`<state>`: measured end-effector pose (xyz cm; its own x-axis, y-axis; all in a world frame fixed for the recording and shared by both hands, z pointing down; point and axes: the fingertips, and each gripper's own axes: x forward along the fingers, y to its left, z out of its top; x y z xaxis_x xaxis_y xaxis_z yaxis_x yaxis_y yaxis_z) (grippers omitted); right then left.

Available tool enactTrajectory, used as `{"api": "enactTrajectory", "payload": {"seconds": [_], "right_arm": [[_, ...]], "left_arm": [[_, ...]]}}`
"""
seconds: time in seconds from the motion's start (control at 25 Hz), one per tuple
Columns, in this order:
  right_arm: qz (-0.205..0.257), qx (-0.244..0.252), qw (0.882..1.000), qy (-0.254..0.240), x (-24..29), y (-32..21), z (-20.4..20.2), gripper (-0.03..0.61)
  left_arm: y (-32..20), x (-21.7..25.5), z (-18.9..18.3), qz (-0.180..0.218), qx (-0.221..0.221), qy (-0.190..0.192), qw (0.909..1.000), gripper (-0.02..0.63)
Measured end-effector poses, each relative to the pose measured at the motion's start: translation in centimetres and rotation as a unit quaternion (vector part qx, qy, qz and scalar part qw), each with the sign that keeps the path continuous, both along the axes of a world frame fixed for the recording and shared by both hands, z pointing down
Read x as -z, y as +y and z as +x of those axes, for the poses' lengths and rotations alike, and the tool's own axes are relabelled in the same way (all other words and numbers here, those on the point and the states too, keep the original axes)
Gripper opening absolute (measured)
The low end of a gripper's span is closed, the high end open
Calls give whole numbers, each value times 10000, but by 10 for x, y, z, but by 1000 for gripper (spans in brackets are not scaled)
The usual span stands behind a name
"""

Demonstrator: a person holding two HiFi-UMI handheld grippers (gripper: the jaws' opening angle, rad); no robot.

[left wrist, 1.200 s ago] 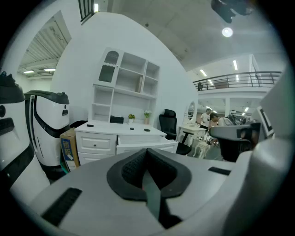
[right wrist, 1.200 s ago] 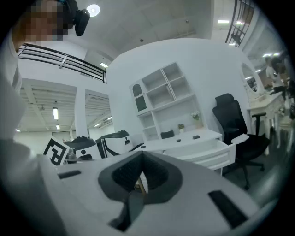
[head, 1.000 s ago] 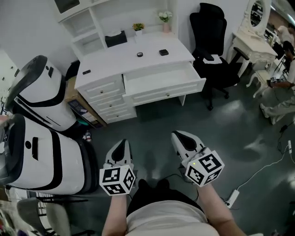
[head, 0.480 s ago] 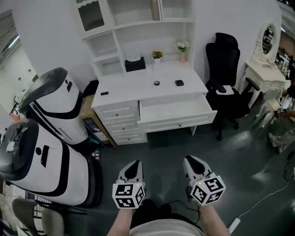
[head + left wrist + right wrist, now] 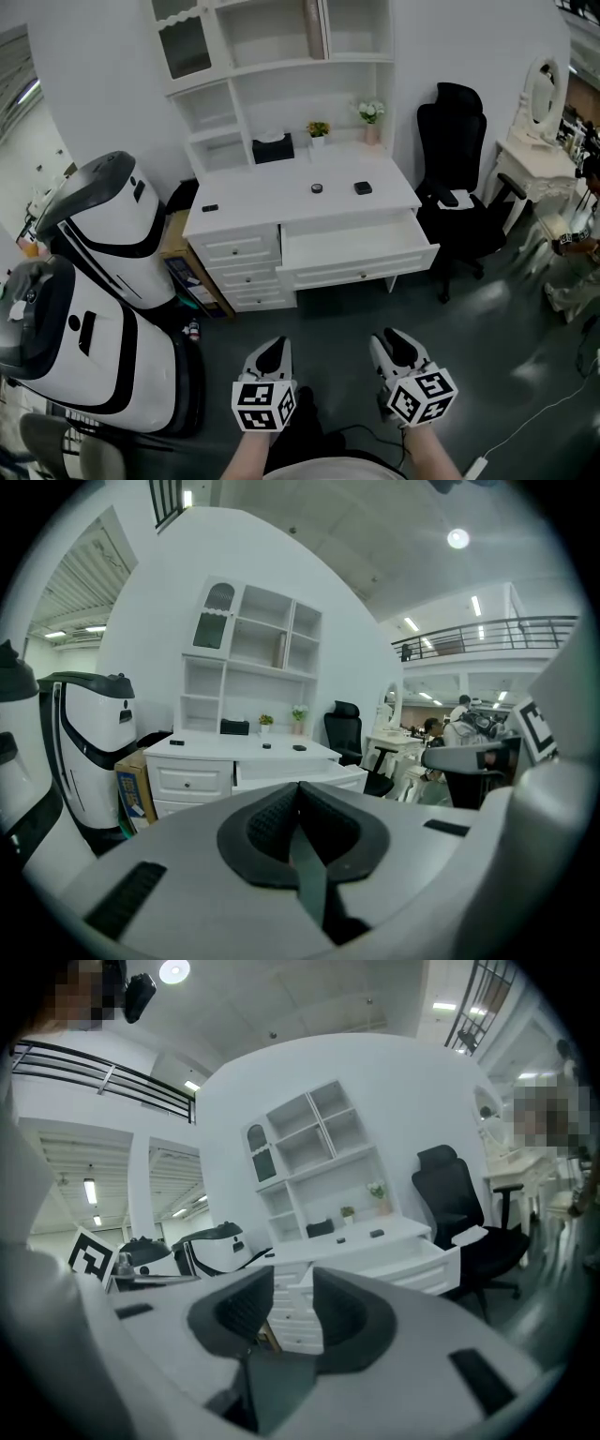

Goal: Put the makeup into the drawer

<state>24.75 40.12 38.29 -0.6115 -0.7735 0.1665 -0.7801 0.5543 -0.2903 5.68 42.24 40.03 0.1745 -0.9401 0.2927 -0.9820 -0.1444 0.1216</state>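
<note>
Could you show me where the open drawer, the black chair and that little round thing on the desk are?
open drawer [image 5: 352, 242], head view, its bare white inside.
black chair [image 5: 459, 117], head view, its backrest.
little round thing [image 5: 318, 188], head view, its dark top.

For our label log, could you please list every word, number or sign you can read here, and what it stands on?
No text here is readable.
Cardboard box beside the desk: blue print, too blurred to read.
Left marker cube and right marker cube: black square patterns only, no letters or numbers.
</note>
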Motion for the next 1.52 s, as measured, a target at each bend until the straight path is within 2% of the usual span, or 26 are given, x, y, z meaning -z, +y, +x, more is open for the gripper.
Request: {"api": "enactTrajectory", "payload": {"seconds": [0.32,1.0,1.24,1.52], "right_arm": [[-89,-181,9998,18,-7,-55,-6,161],[-222,-817,9962,212,-12,-244,-61,163],[-255,-1004,9942,285,-10,-278,-75,164],[-253,-1078,9931,380,-3,-297,-82,163]], "left_arm": [[-66,-9,-11,-63,-102,35,9999,3],[-267,-14,-63,-111,-651,165,9977,3],[-308,-12,-79,-96,-787,248,9965,3],[-328,-12,-85,-124,-912,284,9954,3]]}}
